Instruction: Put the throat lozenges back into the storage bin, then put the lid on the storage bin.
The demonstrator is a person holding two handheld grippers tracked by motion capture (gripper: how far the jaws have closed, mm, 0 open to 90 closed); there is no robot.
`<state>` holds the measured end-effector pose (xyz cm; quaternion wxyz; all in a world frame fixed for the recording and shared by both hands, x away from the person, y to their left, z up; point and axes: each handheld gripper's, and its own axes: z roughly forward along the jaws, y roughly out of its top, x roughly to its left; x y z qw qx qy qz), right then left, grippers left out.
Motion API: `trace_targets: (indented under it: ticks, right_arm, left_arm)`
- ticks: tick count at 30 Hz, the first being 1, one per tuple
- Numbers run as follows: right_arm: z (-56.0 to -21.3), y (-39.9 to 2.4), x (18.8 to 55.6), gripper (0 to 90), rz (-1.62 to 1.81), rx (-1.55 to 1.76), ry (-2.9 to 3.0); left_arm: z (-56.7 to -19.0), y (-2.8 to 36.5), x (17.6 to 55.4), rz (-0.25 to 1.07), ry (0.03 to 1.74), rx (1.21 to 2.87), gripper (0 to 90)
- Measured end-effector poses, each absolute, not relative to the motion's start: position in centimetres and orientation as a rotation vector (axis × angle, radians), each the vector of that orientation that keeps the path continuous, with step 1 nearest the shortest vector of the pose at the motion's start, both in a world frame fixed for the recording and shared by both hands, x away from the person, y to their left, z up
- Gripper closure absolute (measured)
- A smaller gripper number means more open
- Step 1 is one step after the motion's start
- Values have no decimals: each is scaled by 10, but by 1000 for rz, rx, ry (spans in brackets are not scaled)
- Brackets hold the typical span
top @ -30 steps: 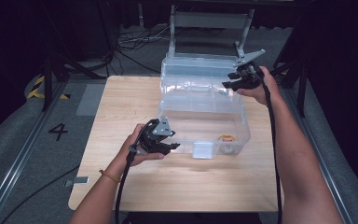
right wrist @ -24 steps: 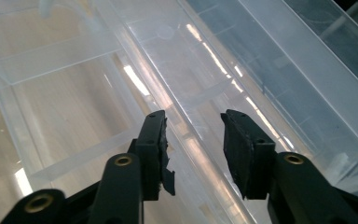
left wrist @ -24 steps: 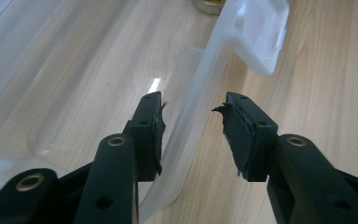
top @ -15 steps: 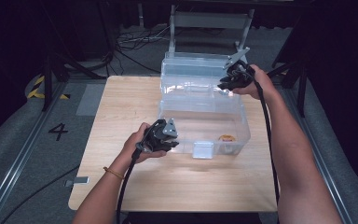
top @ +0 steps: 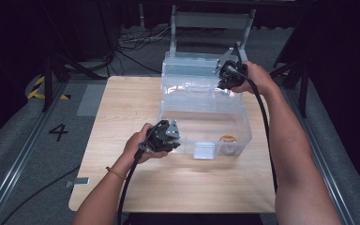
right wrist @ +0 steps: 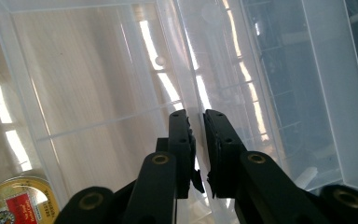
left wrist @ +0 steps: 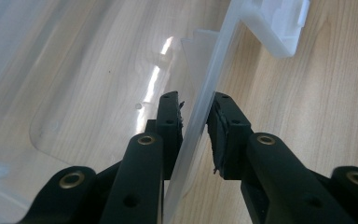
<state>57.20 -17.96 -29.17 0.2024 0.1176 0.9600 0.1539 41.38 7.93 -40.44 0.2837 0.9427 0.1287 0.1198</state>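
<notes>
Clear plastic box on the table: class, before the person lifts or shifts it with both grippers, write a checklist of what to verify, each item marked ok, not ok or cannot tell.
1. Left gripper straddles the near wall of the clear box, jaws having just closed in: ok.
2. Left pads pressing that wall firmly: cannot tell; one pad looks slightly off it.
3. Right gripper closed on the back wall, jaws just closed: ok.
4. Small round tin lies loose inside the box and may slide: not ok.
5. Box rests flat on the wooden table: ok.
</notes>
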Motion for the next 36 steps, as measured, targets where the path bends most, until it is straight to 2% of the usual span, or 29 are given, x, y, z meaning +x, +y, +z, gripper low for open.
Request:
trace_targets:
  ticks: [36]
  right_arm:
    - [-293, -182, 557, 848, 551, 402, 2635]
  left_arm:
    - [-410, 71, 419, 266, 391, 2538, 730]
